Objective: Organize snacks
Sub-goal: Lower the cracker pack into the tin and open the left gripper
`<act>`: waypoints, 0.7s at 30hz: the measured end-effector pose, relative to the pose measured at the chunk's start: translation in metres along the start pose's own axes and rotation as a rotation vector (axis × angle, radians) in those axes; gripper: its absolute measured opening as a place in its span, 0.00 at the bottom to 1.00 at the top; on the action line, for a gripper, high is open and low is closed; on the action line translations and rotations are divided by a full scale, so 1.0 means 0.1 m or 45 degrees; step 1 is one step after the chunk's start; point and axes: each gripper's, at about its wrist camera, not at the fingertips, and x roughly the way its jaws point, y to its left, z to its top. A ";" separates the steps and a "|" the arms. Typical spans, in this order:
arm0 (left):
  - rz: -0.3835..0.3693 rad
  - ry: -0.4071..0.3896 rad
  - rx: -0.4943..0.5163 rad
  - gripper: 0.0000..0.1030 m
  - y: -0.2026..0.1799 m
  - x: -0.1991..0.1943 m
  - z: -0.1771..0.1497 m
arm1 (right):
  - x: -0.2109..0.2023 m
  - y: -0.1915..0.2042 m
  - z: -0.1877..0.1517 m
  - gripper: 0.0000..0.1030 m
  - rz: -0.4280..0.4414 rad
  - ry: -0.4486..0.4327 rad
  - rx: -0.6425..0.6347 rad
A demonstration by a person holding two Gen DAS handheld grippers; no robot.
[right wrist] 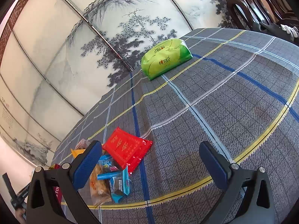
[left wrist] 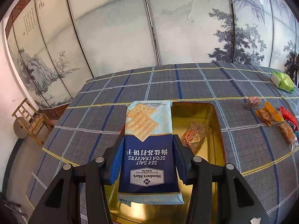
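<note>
On the plaid tablecloth point(left wrist: 186, 85) sits our gold tin point(left wrist: 213, 123). Our left gripper point(left wrist: 147, 149) clamps the cracker pack point(left wrist: 147, 140) above it; our right gripper point(right wrist: 149, 160) gapes over bare cloth.

1. Cracker pack point(left wrist: 149, 149): navy and pale aqua, wave-patterned.
2. Tin point(left wrist: 196, 112): shiny gold inside.
3. Tablecloth point(right wrist: 224, 102): grey plaid with blue, white and yellow lines.
4. Tissue pack point(right wrist: 166, 57): lime green (very bright).
5. Flat packet point(right wrist: 129, 145): red.

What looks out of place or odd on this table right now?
Nothing is spilled or damaged. Small wrapped snacks lie in a loose overlapping heap on the plaid tablecloth, outside the gold tin.
</note>
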 end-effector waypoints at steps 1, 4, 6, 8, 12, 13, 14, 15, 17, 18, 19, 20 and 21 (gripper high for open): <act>0.000 0.008 -0.011 0.44 0.04 0.01 -0.03 | 0.00 0.00 0.00 1.00 -0.001 0.003 -0.001; -0.012 0.025 -0.043 0.44 0.13 0.04 -0.09 | 0.00 0.01 -0.02 1.00 -0.006 0.008 -0.003; -0.012 0.023 -0.048 0.44 0.15 0.03 -0.12 | 0.01 0.01 -0.02 1.00 -0.011 0.013 -0.003; -0.015 0.020 -0.053 0.44 0.16 0.03 -0.13 | 0.02 0.01 -0.02 1.00 -0.016 0.019 -0.005; -0.032 0.025 -0.050 0.44 0.14 0.02 -0.19 | 0.04 0.02 -0.01 1.00 -0.022 0.023 -0.005; -0.040 0.028 -0.054 0.44 0.13 0.02 -0.21 | 0.04 0.02 -0.01 1.00 -0.023 0.023 -0.004; -0.045 0.028 -0.055 0.44 0.12 0.02 -0.21 | 0.04 0.02 -0.02 1.00 -0.024 0.023 -0.003; -0.047 0.027 -0.054 0.44 0.11 0.02 -0.23 | 0.06 0.03 0.00 1.00 -0.026 0.022 -0.002; -0.057 0.032 -0.057 0.44 0.09 0.04 -0.26 | 0.06 0.03 0.00 1.00 -0.027 0.026 -0.004; -0.061 0.036 -0.059 0.44 0.08 0.05 -0.27 | 0.06 0.03 -0.01 1.00 -0.027 0.027 -0.004; -0.063 0.039 -0.059 0.44 0.08 0.06 -0.28 | 0.06 0.03 -0.01 1.00 -0.028 0.028 -0.005; -0.066 0.043 -0.059 0.44 0.07 0.07 -0.29 | 0.06 0.03 -0.01 1.00 -0.028 0.029 -0.006; -0.069 0.047 -0.059 0.44 0.06 0.08 -0.30 | 0.07 0.03 -0.02 1.00 -0.029 0.030 -0.008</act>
